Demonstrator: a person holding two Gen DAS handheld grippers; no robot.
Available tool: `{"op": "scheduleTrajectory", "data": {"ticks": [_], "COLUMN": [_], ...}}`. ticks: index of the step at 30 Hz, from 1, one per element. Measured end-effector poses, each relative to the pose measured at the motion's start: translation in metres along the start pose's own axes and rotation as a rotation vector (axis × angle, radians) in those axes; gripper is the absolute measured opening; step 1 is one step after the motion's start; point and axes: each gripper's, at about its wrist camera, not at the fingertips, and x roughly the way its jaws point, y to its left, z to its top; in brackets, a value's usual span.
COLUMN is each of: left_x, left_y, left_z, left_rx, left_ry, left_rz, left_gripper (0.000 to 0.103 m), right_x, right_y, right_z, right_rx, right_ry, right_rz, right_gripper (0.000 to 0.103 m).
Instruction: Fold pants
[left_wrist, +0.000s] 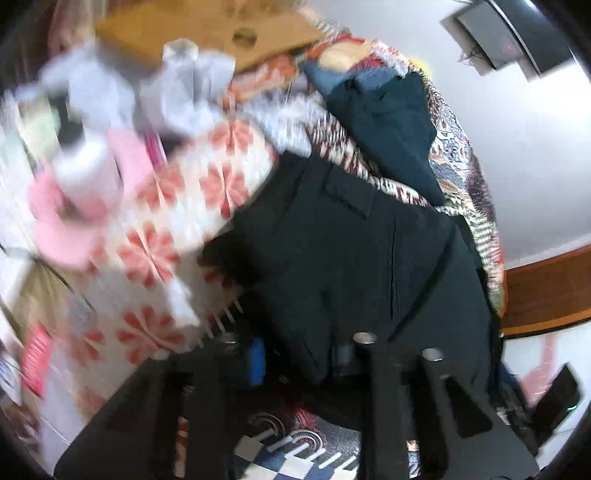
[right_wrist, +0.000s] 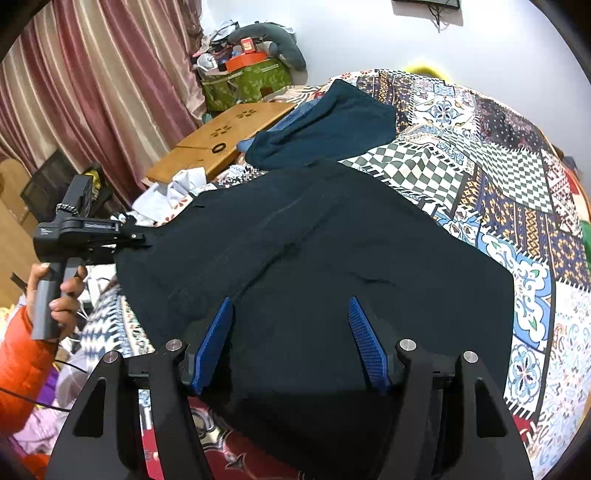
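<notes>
the black pants (right_wrist: 317, 258) lie spread across the patchwork bedspread (right_wrist: 517, 192), filling the middle of the bed, with a dark teal garment (right_wrist: 332, 125) lying just beyond them toward the wall. the right gripper (right_wrist: 291, 343) hovers low over the near end of the pants, its 2 blue pads (right_wrist: 364, 343) standing well apart, black cloth lying beneath and between them but neither pad pressing on it. over on the far left edge of the pants, the left gripper (right_wrist: 138, 238) has its jaws drawn in narrow on the hem, and from its own blurred view (left_wrist: 301, 360) a fold of black fabric sits right between the blue pad (left_wrist: 256, 360) and the opposite finger, pinched there. a hand (right_wrist: 61, 295) in an orange sleeve (right_wrist: 18, 369) grips that tool's grey handle. a wooden lap table (right_wrist: 229, 136) rests on the bed beside the teal garment, a white crumpled cloth (right_wrist: 177, 188) just in front of it, and pink striped curtains (right_wrist: 110, 74) hang behind. in the left view a red-and-white flowered cloth (left_wrist: 177, 236) lies beside the pants.
</notes>
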Motion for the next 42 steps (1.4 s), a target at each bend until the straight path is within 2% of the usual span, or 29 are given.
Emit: {"op": "scheduleTrajectory", "data": {"ticks": [3, 10, 12, 14, 15, 19, 23, 28, 32, 36, 38, 42], "left_x": [-0.029, -0.094, -0.109, -0.115, -0.118, -0.119, -0.111, -0.081, -0.041, -0.001, 0.01, 0.023], "left_y": [-0.029, -0.117, -0.148, -0.173, -0.191, -0.246, -0.299, -0.352, -0.375, -0.376, -0.375, -0.376], "left_z": [0.009, 0.012, 0.005, 0.004, 0.003, -0.007, -0.022, -0.048, -0.071, -0.093, -0.103, -0.132], "left_rx": [0.116, 0.391, 0.467, 0.5, 0.519, 0.601, 0.683, 0.761, 0.803, 0.81, 0.824, 0.898], "left_ry": [-0.131, -0.4, -0.452, -0.472, -0.479, -0.487, -0.461, -0.351, -0.221, -0.044, 0.001, 0.065], "left_rz": [0.077, 0.128, 0.107, 0.065, 0.025, -0.054, -0.146, -0.27, -0.3, -0.327, -0.327, -0.276], "left_gripper": [0.022, 0.022, 0.021, 0.021, 0.021, 0.02, 0.019, 0.018, 0.018, 0.018, 0.018, 0.019], "right_x": [-0.02, -0.07, -0.078, -0.078, -0.076, -0.06, -0.057, -0.057, -0.057, -0.057, -0.058, -0.059], "right_y": [-0.013, -0.072, -0.09, -0.101, -0.105, -0.106, -0.107, -0.109, -0.111, -0.111, -0.11, -0.108], "right_z": [-0.003, -0.033, -0.047, -0.058, -0.063, -0.079, -0.085, -0.085, -0.087, -0.088, -0.088, -0.089], "right_rx": [0.042, 0.192, 0.23, 0.266, 0.277, 0.286, 0.299, 0.308, 0.314, 0.321, 0.32, 0.323], "right_ry": [-0.042, -0.084, -0.077, -0.053, -0.038, 0.013, 0.003, 0.001, -0.003, -0.007, -0.008, -0.011], "right_rz": [0.021, -0.136, -0.194, -0.218, -0.223, -0.188, -0.161, -0.14, -0.14, -0.138, -0.139, -0.141], "right_gripper": [0.061, 0.061, 0.061, 0.061, 0.061, 0.061, 0.061, 0.061, 0.061, 0.061, 0.061, 0.061]}}
